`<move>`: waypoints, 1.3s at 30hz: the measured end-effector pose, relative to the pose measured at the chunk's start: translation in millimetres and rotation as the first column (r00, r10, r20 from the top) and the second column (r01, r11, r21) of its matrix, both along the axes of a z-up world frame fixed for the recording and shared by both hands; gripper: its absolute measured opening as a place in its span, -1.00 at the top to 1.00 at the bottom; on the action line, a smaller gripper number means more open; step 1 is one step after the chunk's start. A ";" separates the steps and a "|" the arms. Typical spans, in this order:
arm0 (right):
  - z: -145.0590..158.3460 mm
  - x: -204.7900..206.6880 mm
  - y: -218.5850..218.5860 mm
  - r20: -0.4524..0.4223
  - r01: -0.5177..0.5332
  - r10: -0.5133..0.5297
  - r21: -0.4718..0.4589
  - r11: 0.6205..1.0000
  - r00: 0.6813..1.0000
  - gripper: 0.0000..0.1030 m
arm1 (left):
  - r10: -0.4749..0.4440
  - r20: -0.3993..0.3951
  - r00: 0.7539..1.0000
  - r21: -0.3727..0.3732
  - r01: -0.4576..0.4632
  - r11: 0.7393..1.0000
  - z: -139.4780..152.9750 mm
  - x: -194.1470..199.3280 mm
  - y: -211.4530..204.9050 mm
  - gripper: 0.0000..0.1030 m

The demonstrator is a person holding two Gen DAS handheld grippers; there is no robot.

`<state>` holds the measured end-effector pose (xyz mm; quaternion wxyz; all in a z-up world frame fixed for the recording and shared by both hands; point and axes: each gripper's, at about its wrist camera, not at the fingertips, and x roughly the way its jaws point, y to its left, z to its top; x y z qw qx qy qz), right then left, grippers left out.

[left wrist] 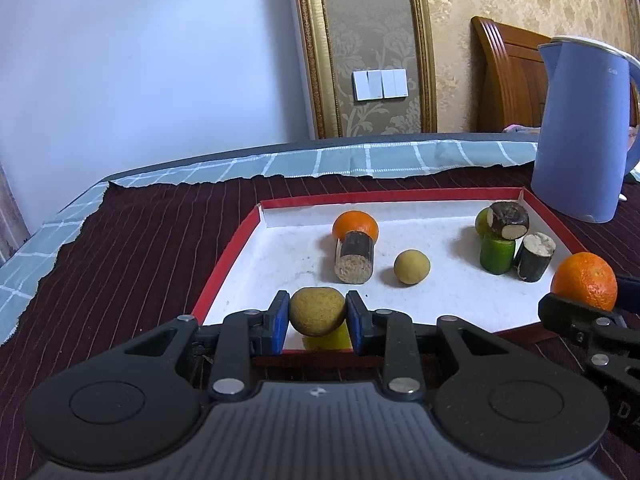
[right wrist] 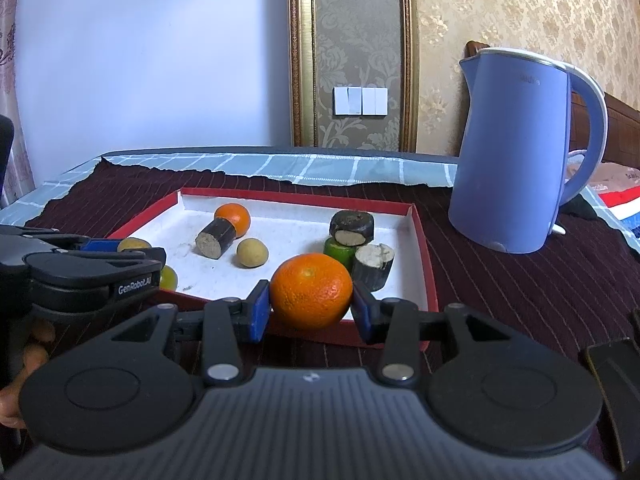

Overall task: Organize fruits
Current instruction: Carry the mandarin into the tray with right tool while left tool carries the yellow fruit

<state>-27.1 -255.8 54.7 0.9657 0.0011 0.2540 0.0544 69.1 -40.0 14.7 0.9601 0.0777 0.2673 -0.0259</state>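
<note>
Fruit in both grips: your left gripper (left wrist: pixel 318 322) clamps a tan fruit (left wrist: pixel 318 310) above the tray's (left wrist: pixel 224 276) near-left corner, while your right gripper (right wrist: pixel 310 306) clamps an orange (right wrist: pixel 311 290) over its near-right rim; for both, the tray floor lies just ahead and below.

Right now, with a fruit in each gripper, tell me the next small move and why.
Probably lower both a little over the tray and release. The left gripper is shut on a tan fruit at the tray's near edge; the right gripper is shut on an orange above its near rim, with bare white floor just ahead of each.
</note>
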 end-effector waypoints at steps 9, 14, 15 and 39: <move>4.9 8.9 -1.8 0.011 -0.001 0.001 -0.011 1.000 1.000 0.22 | 0.004 0.005 1.000 0.000 -0.004 1.000 3.1 10.7 -3.2 0.43; 5.5 12.5 -0.2 0.010 -0.004 0.004 -0.012 1.000 1.000 0.22 | 0.007 0.001 1.000 0.000 -0.007 1.000 3.0 15.8 -3.2 0.43; 5.2 13.3 -0.1 0.009 -0.003 0.003 -0.011 1.000 1.000 0.22 | 0.007 -0.001 1.000 0.000 -0.007 1.000 3.0 16.9 -3.2 0.43; 13.4 37.6 -4.0 0.003 0.001 -0.001 -0.006 1.000 1.000 0.22 | 0.011 0.002 1.000 0.007 -0.011 1.000 5.9 41.8 -7.4 0.43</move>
